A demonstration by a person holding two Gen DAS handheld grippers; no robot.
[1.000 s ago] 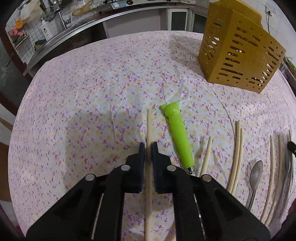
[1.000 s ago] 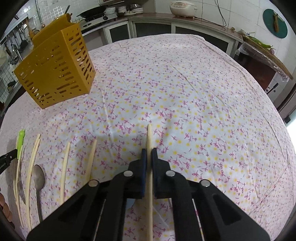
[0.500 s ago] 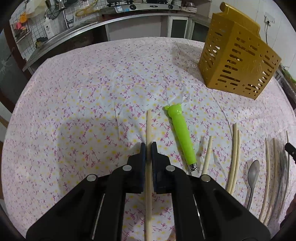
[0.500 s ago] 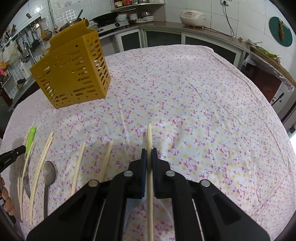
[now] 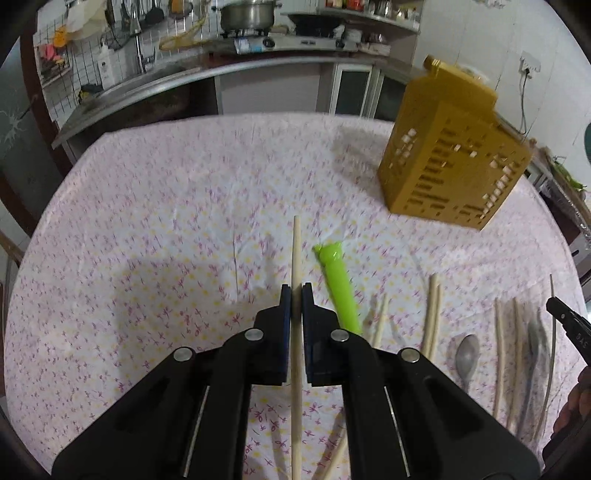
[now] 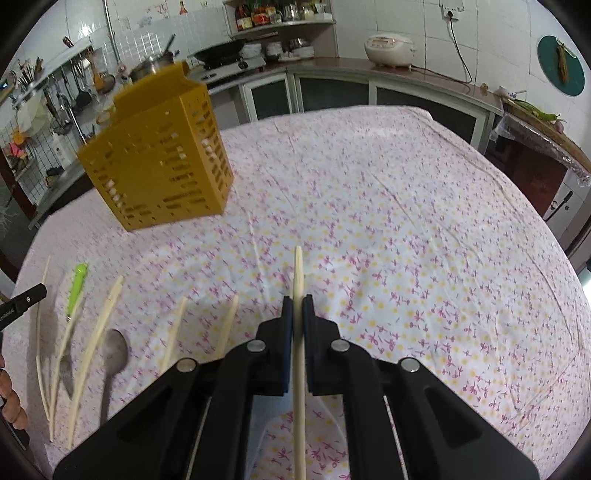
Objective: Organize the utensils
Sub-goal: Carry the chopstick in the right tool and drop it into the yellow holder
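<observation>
The left gripper (image 5: 293, 295) has its jaws closed tight on a pale wooden chopstick (image 5: 296, 254), which runs straight forward between the blue pads and sticks out well past the fingertips, its tip over the floral tablecloth (image 5: 166, 229). The right gripper (image 6: 298, 306) is likewise clamped on a second chopstick (image 6: 298, 273), held along the fingers with its end jutting ahead above the cloth.

In the left wrist view, a bright green-handled utensil (image 5: 338, 280) lies on the cloth just right of the held stick. Further right lie loose chopsticks: a single one (image 5: 380, 321) close to the green handle, a touching pair (image 5: 433, 317), then more sticks (image 5: 498, 350) near the right edge. A metal spoon (image 5: 466, 356) rests bowl-up between the pair and those outer sticks. The tip of the other gripper shows at the far right edge.

The yellow slotted utensil holder (image 5: 447, 162) stands upright on the far right part of the table, well apart from the laid-out utensils. In the right wrist view the same holder (image 6: 159, 162) sits at the far left, with the spoon (image 6: 114, 350), the green handle (image 6: 77, 286) and several loose chopsticks (image 6: 173, 328) spread along the near left of the cloth. Motion blur softens the details of both views.

Behind the table a kitchen counter (image 5: 207, 74) carries a steel pot (image 5: 247, 14), and a rice cooker (image 6: 388, 50) stands on the counter in the right wrist view.
</observation>
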